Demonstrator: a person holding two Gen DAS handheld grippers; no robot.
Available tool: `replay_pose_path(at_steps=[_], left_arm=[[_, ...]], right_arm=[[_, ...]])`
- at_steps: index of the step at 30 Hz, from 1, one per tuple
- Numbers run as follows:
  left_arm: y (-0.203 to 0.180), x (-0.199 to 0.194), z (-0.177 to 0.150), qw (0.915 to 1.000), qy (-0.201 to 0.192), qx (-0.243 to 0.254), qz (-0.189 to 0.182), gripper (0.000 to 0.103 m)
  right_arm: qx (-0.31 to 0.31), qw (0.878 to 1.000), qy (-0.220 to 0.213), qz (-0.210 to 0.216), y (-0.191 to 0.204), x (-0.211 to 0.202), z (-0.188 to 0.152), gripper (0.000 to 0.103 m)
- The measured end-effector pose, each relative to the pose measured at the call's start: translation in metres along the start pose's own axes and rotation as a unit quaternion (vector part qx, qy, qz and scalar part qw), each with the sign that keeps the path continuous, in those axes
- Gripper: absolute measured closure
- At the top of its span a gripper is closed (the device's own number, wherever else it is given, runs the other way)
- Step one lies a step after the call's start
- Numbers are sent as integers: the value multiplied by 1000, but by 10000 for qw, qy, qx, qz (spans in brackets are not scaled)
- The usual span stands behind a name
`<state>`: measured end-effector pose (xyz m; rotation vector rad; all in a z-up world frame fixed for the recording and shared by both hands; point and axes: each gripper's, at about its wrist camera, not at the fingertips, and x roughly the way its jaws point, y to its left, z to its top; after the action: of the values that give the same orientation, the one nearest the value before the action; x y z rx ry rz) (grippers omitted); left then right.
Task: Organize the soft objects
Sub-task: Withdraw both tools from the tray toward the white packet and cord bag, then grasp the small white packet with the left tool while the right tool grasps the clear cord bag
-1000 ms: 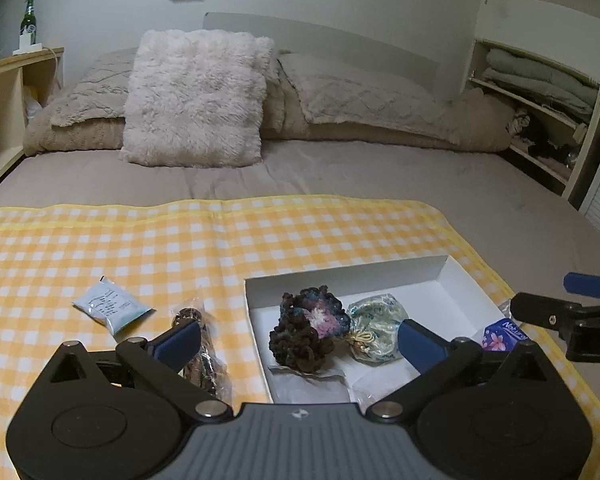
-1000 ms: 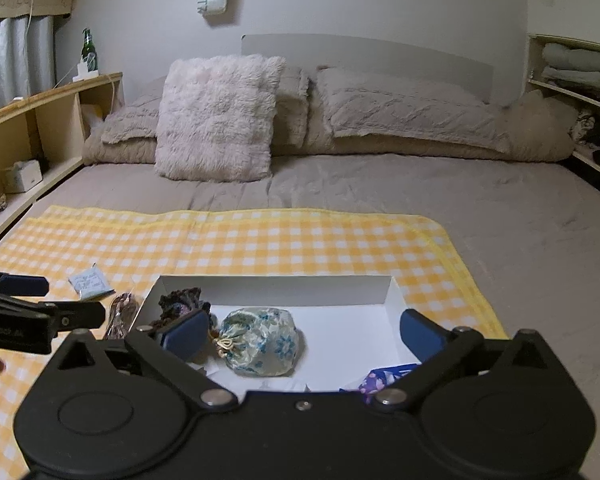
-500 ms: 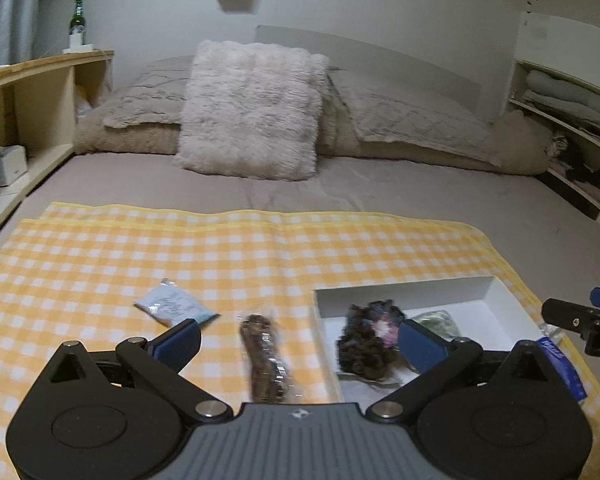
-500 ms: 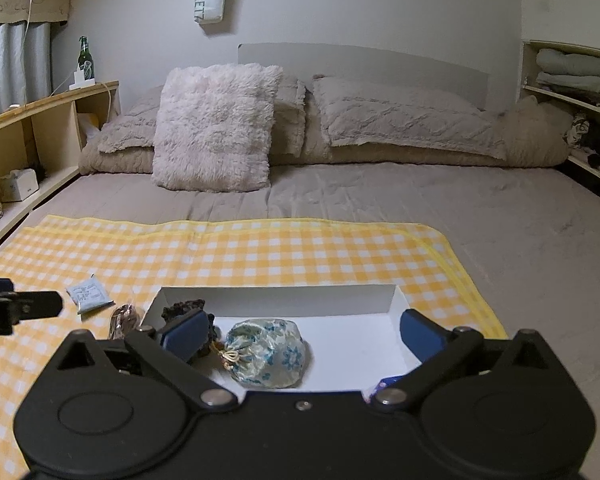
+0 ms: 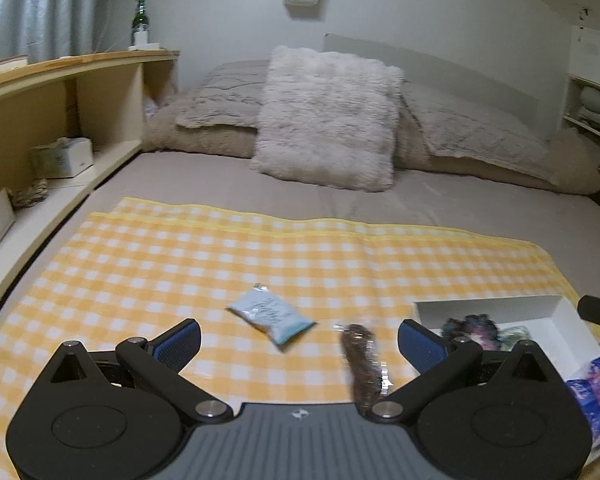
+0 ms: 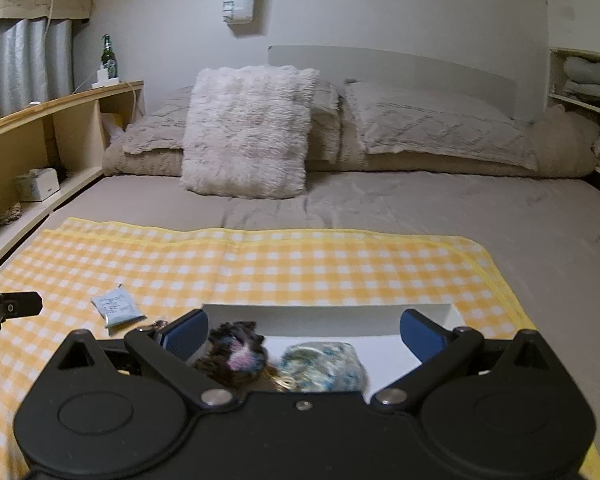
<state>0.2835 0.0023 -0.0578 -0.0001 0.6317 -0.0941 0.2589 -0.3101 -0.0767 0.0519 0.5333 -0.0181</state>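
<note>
A yellow checked cloth [image 5: 180, 264] covers the near end of a bed. At its four o'clock edge the white box [image 5: 488, 303] already holds a dark yarn bundle [image 6: 236, 354] and a floral pouch [image 6: 324, 366]. Two things remain outside: a pale blue packet [image 5: 270, 316], long axis ten-to-four, and a wrapped brown roll [image 5: 362, 354], pointing roughly twelve-to-six. Left gripper [image 5: 299, 342] and right gripper [image 6: 303, 332] both gape wide, empty.
</note>
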Motion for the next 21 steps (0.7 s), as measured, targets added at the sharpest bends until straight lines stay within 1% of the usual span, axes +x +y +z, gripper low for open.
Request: replay_pose_path(at_steps=[6, 11, 13, 15, 18, 21], left_arm=[[23, 5, 4, 9996, -41, -103, 263, 0], [40, 16, 5, 9984, 53, -319, 464, 0], [44, 21, 5, 9980, 98, -355, 520, 0], [47, 27, 6, 9975, 148, -394, 563, 0], [52, 40, 9, 9966, 215, -561, 558, 0], [58, 55, 11, 9945, 306, -831, 552, 0]], right_arm=[[27, 9997, -93, 216, 28, 11, 8, 0], [448, 9978, -157, 453, 50, 24, 12, 0], [490, 9973, -55, 545, 60, 32, 13, 0], [369, 9974, 27, 621, 73, 39, 12, 0], [3, 9977, 155, 664, 91, 51, 10, 0], [-531, 9969, 257, 525, 111, 63, 7, 0]])
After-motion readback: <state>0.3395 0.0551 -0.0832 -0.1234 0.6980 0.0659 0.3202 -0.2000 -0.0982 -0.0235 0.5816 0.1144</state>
